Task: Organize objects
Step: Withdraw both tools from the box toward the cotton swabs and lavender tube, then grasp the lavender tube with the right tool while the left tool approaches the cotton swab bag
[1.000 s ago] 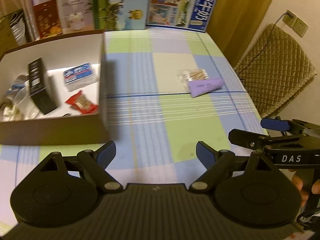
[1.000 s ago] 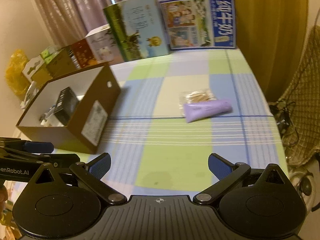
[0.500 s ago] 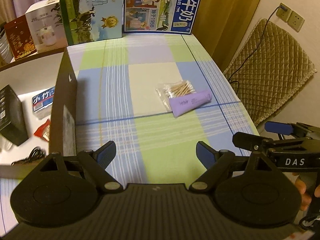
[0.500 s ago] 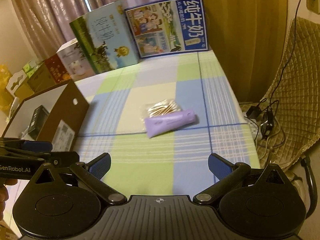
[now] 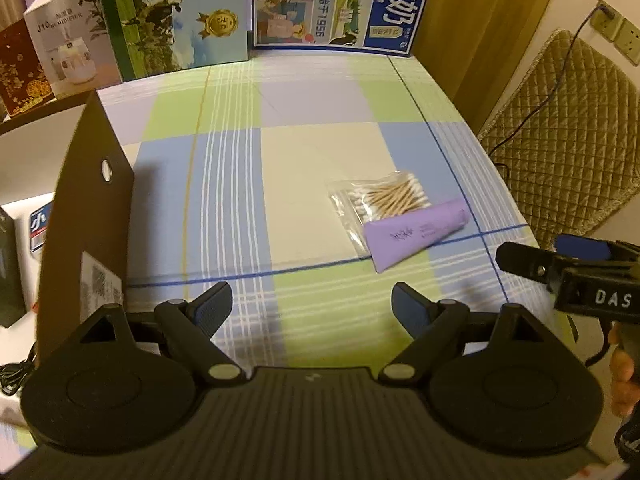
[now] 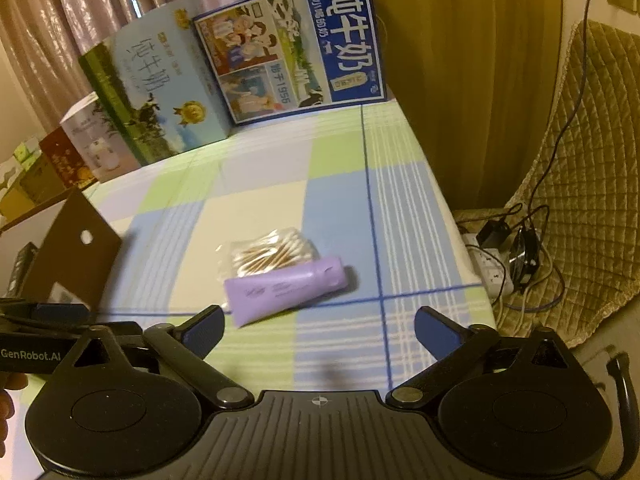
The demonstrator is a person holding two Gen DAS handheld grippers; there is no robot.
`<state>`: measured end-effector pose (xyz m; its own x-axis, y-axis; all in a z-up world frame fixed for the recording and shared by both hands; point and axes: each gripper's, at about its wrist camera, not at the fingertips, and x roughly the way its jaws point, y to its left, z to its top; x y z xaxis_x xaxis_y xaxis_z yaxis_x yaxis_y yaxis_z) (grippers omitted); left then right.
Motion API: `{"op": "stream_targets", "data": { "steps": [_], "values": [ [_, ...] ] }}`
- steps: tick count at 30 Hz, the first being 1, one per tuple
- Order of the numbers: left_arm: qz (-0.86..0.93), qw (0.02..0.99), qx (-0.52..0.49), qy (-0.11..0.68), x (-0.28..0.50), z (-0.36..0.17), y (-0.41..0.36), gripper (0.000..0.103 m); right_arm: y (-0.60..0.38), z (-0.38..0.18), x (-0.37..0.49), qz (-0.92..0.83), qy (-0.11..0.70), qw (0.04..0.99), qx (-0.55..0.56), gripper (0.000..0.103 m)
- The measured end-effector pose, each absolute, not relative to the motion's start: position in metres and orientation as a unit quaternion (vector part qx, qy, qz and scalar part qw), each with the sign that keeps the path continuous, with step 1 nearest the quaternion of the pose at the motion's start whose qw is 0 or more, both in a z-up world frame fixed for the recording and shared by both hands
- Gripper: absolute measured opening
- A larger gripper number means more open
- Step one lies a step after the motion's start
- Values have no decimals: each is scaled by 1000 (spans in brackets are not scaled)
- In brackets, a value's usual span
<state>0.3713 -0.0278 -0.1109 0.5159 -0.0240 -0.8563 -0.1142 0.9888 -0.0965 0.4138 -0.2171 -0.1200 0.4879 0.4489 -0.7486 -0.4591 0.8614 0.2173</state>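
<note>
Both tools are spread wide with nothing between their fingers: the left tool (image 5: 310, 306) hangs over the checked surface (image 5: 240, 200), and the right tool (image 6: 320, 330) has just been narrowing a little, still empty. Just ahead of the right tool lies the purple tube (image 6: 286, 290), resting against a clear bag of cotton swabs (image 6: 272, 254) beyond it; from the left tool both sit ahead and to the right. Left of the left tool stands the brown cardboard box (image 5: 86, 216). Milk cartons (image 6: 288, 50) line the far edge.
</note>
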Motion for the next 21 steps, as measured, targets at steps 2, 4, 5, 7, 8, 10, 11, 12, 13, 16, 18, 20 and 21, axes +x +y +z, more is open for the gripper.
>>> {"op": "stream_targets", "data": {
  "steps": [2,4,5,7,8,10,11,12,13,16,18,20,21],
  "values": [
    [29,866,-72,493,379,-116,-25,84,-212,-123,421,267,431,862,-10,83],
    [33,864,-74,496,385,-120,-21,84,-206,-127,429,278,428,860,-15,66],
    [34,864,-75,497,388,-122,-18,84,-202,-129,433,282,426,859,-17,62],
    [36,863,-74,499,393,-125,-14,84,-194,-133,442,292,423,857,-22,46],
    [38,862,-73,499,395,-127,-12,84,-190,-135,445,296,421,857,-25,43],
    [42,861,-74,501,398,-129,-8,84,-182,-139,452,304,419,855,-30,36],
    [44,860,-75,502,399,-131,-6,84,-179,-142,455,307,419,854,-31,34],
    [46,860,-76,503,400,-132,-4,84,-175,-144,458,310,419,853,-32,32],
    [47,859,-77,504,400,-133,-3,84,-172,-147,462,310,420,852,-35,32],
    [50,857,-77,506,402,-136,0,84,-167,-156,469,315,425,848,-38,31],
    [52,856,-78,509,402,-138,2,84,-166,-161,472,321,432,842,-36,31],
    [54,854,-78,511,402,-140,2,84,-168,-165,473,323,446,834,-31,31],
    [54,854,-78,512,401,-140,2,84,-169,-168,473,320,461,827,-29,31]
  ]
}}
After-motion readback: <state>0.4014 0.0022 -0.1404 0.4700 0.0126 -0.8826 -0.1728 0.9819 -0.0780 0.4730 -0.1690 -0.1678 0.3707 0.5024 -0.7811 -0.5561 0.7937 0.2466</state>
